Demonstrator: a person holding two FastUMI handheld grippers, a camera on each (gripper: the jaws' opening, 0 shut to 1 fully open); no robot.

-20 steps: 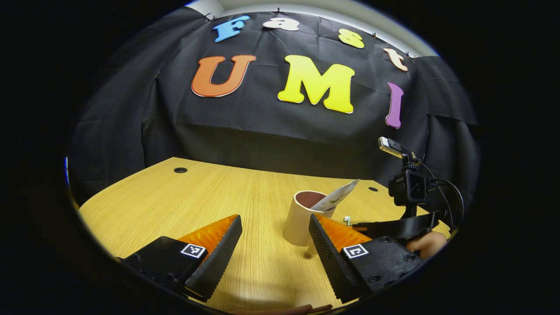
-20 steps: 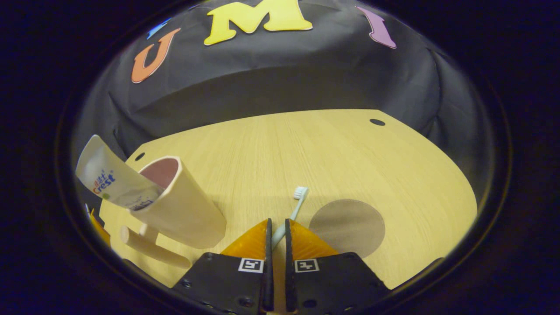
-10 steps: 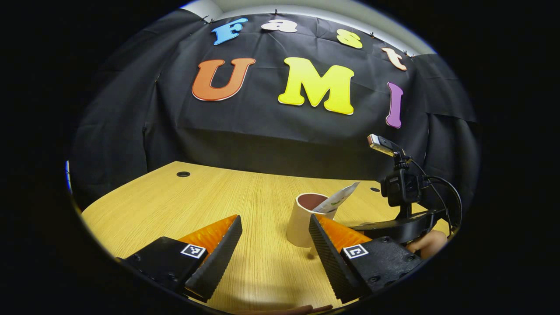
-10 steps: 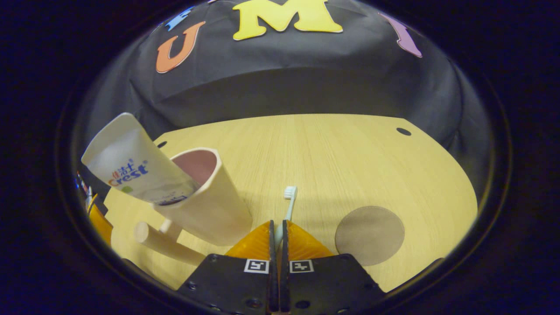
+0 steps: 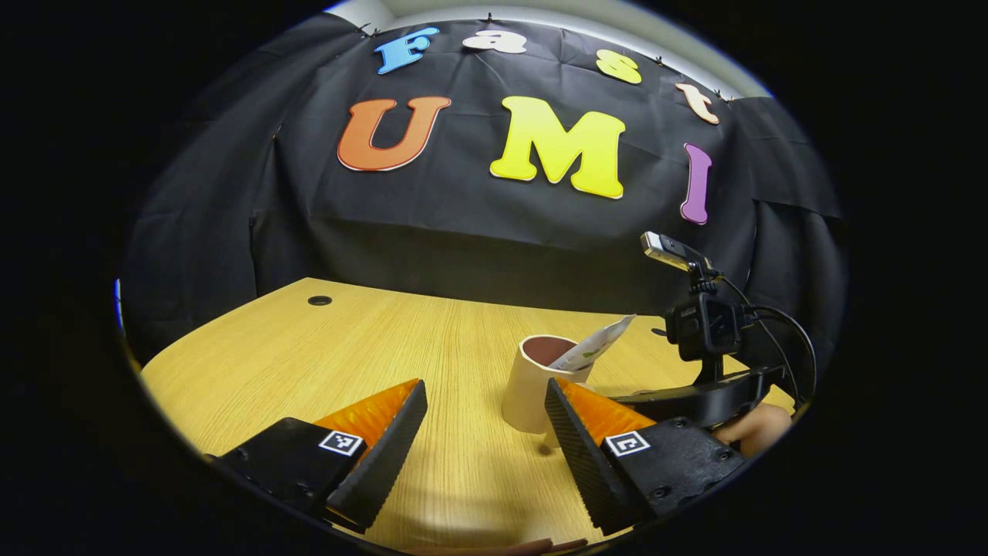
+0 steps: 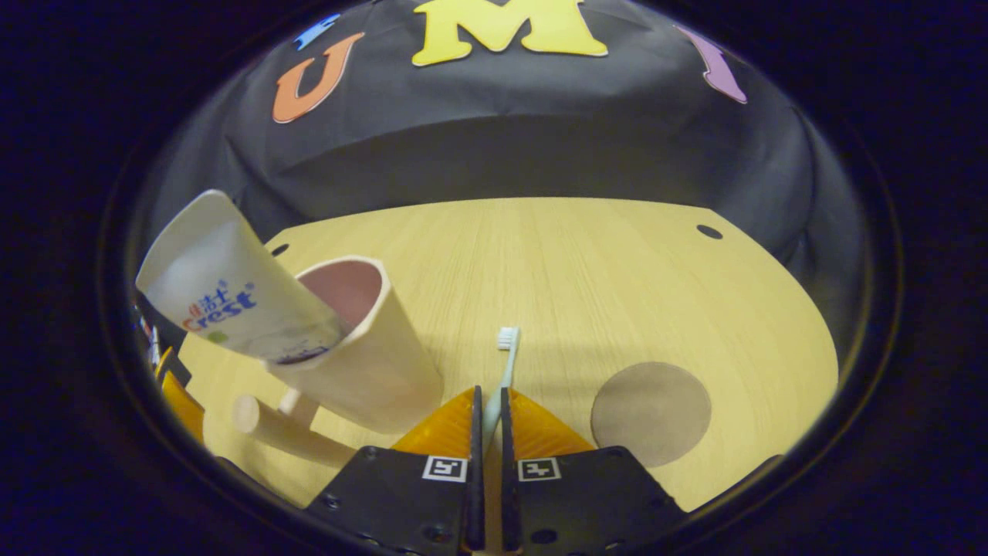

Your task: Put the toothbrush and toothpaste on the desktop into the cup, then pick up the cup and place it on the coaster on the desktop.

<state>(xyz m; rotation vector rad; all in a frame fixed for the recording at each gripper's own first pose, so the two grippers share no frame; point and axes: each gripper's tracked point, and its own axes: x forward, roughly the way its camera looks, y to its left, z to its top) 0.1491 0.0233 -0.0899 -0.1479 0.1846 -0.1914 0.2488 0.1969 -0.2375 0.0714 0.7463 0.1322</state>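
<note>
Toothpaste [image 6: 231,297] is already leaning in the cup [image 6: 363,347], so the toothbrush [image 6: 503,363] is what's left. The right gripper [image 6: 488,401] is pinched tight on its handle, bristles pointing forward just beside the cup, probably to tip it in head-up. The left gripper [image 5: 482,401] hangs wide and empty near the cup, and the coaster [image 6: 651,413] waits bare on the desk [image 6: 587,262].
</note>
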